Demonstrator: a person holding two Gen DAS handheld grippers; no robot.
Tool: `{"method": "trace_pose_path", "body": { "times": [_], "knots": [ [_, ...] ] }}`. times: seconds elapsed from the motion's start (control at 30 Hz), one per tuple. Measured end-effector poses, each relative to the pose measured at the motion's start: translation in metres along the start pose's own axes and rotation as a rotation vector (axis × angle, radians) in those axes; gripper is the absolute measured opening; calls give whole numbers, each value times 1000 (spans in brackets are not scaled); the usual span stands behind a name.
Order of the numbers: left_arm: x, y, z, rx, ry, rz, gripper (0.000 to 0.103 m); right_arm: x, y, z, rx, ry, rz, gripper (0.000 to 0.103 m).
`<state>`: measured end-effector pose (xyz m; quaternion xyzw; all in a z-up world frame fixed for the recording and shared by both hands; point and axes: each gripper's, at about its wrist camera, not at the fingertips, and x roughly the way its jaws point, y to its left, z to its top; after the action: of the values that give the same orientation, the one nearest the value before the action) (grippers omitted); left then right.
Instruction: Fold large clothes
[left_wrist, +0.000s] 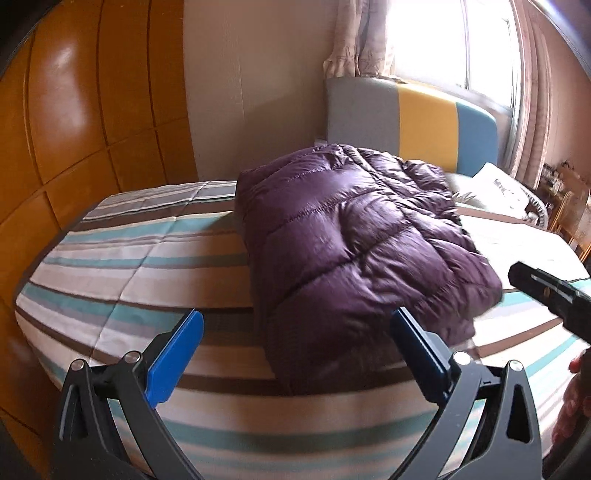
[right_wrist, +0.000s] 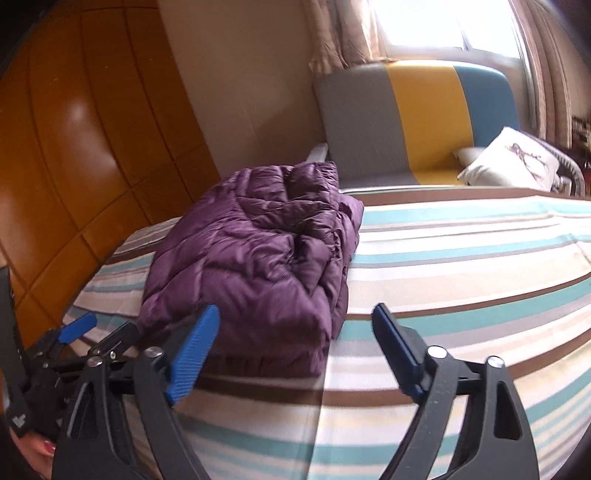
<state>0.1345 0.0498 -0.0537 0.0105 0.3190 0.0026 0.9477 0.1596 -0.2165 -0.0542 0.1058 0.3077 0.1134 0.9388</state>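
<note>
A purple quilted puffer jacket lies folded into a thick bundle on the striped bed. It also shows in the right wrist view, left of centre. My left gripper is open and empty, held just short of the bundle's near end. My right gripper is open and empty, near the bundle's near right corner. The right gripper's body shows at the right edge of the left wrist view. The left gripper shows at lower left of the right wrist view.
The striped bed stretches right of the jacket. A grey, yellow and blue headboard stands at the far end with a white pillow. An orange wooden wardrobe lines the left side. A curtained window is behind.
</note>
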Motion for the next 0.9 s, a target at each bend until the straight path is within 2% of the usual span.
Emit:
{"method": "trace_pose_path", "body": {
  "times": [0.2, 0.37, 0.6, 0.9],
  "knots": [
    [-31, 5, -20, -33, -8, 23, 101, -29, 9, -19, -50, -27, -32, 99],
    [-49, 1, -32, -1, -43, 64, 101, -46, 14, -28, -87, -44, -62, 99],
    [-63, 0, -29, -14, -66, 53, 101, -52, 16, -38, -117, -64, -105, 100],
    [-75, -7, -30, 2, -96, 60, 101, -57, 23, -34, -125, -70, -90, 100]
  ]
}}
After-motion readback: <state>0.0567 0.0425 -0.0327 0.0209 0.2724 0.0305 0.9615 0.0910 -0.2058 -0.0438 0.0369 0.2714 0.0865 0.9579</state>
